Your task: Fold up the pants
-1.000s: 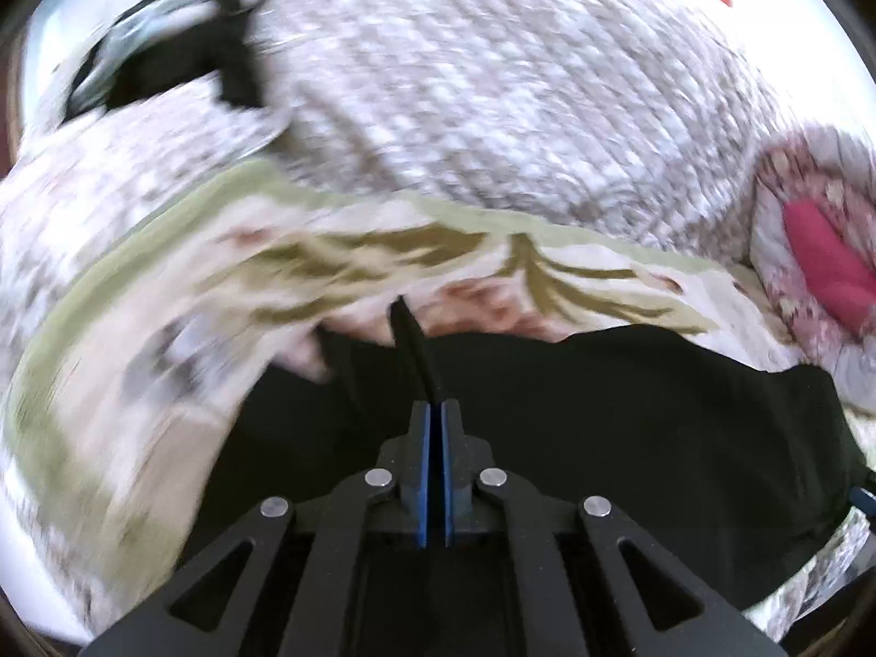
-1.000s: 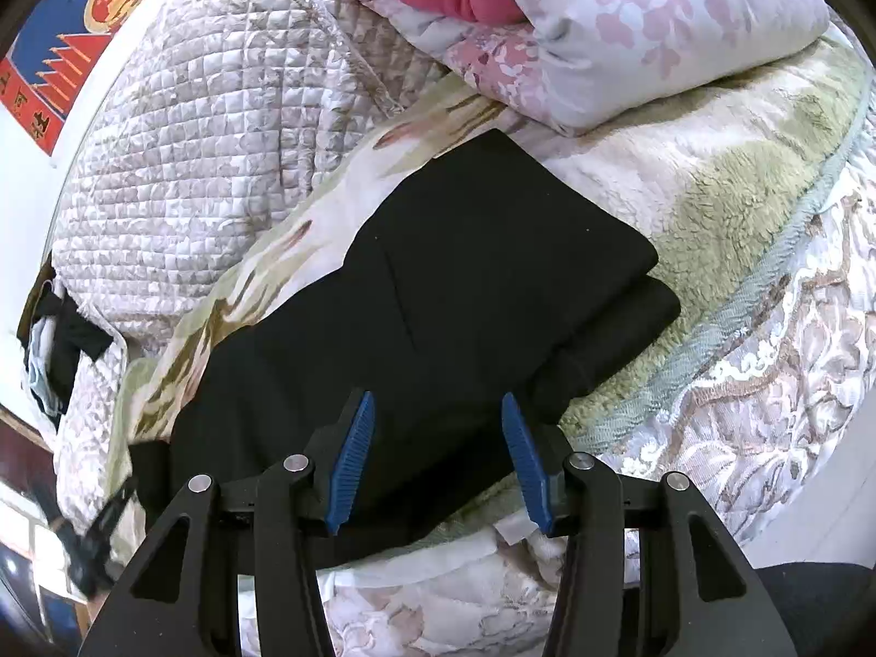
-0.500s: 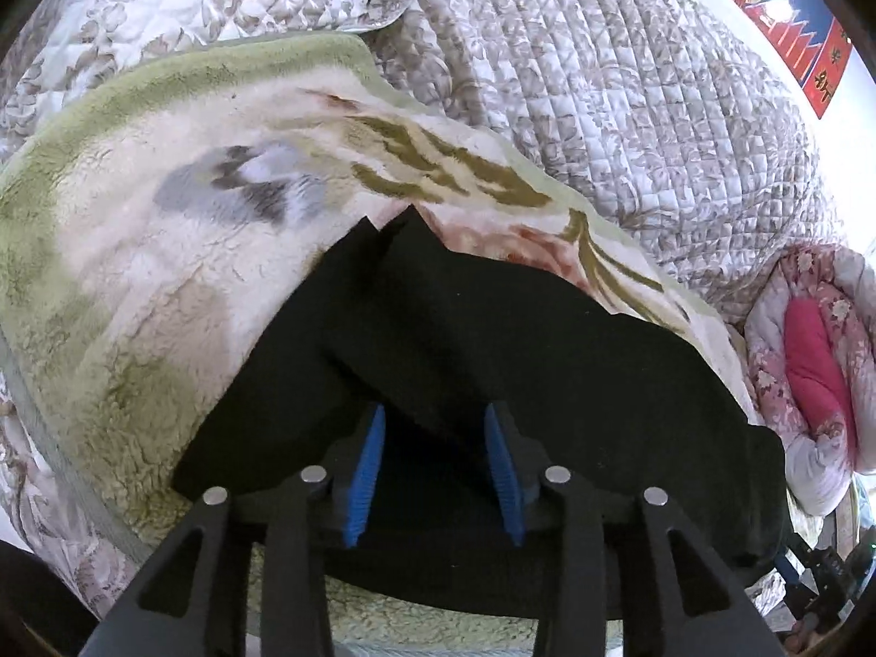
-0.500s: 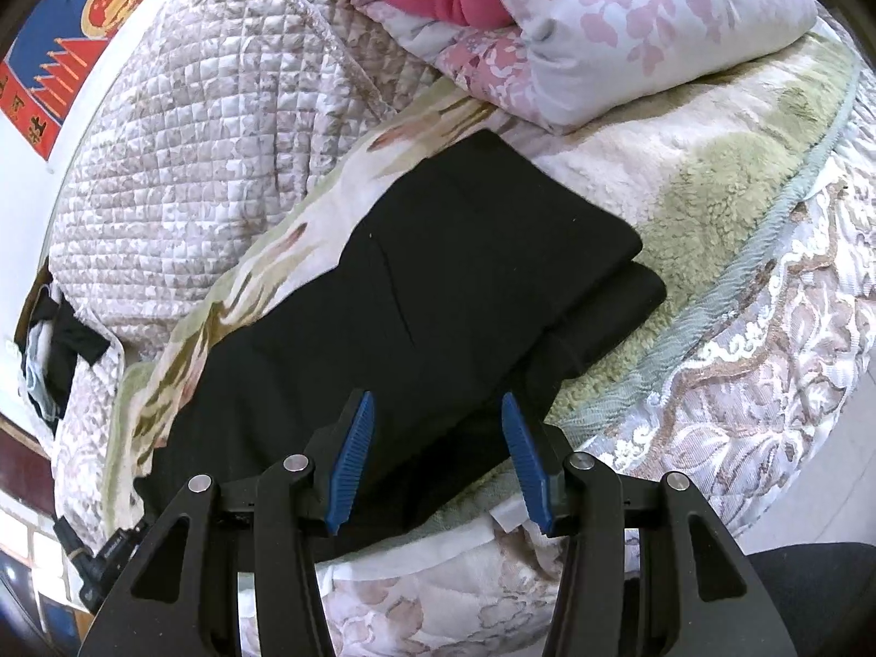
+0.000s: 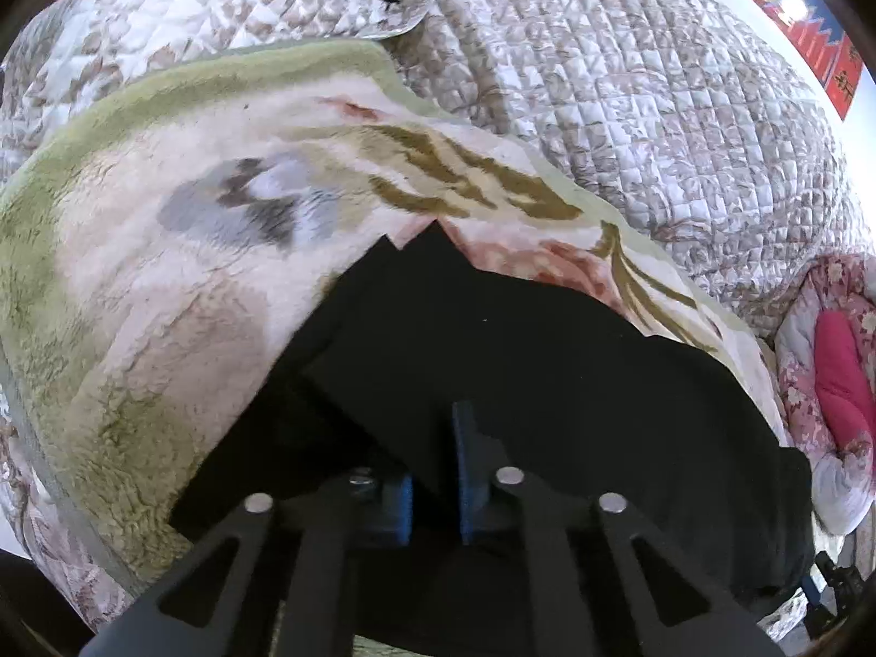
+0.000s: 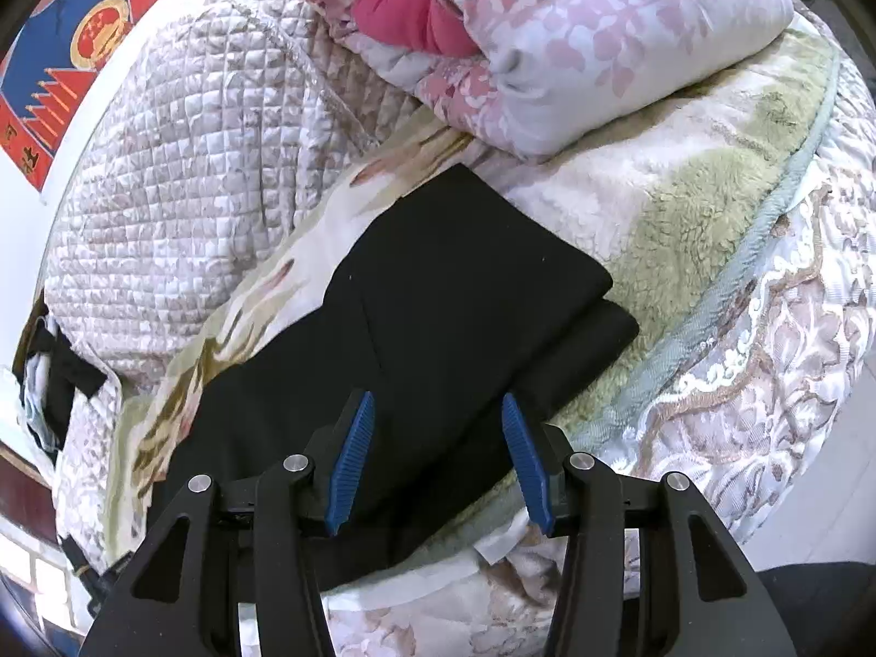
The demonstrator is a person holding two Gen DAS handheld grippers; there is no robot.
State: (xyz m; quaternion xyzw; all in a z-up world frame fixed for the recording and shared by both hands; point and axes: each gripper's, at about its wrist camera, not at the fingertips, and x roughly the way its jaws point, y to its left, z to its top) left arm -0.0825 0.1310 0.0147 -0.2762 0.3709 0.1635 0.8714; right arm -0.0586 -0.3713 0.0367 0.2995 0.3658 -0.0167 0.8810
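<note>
Between the blue fingers (image 5: 466, 460) of the left gripper (image 5: 435, 471) lies a folded edge of the black pants (image 5: 493, 372). Its jaws are closing, and the cloth already fills the narrow gap between the pads, so I judge that the pinch is nearly made. The pants lie on the plush flowered blanket (image 5: 137, 284) of the bed, stretched away from these fingers toward the quilted cover (image 5: 629, 126) beyond them.

The right gripper (image 6: 438, 454) hovers over the other end of the pants (image 6: 454, 284). Its fingers are spread, with only dark cloth seen below the gap, and the pads press on nothing. Ahead of these fingers the pants show two layers, the upper one a little offset from the lower one, and further ahead rests the pink flowered duvet (image 6: 575, 49).

To do this step well, the left pinch should catch all layers of the edge, not only the top one; otherwise the lower layer will stay behind when it is lifted. I cannot tell from the left view how many layers are caught. The right fingers should take the matching corner on their side, so both ends rise together and the fold line stays straight. The plush blanket may drag on the cloth, so a lift is better than a slide.
</note>
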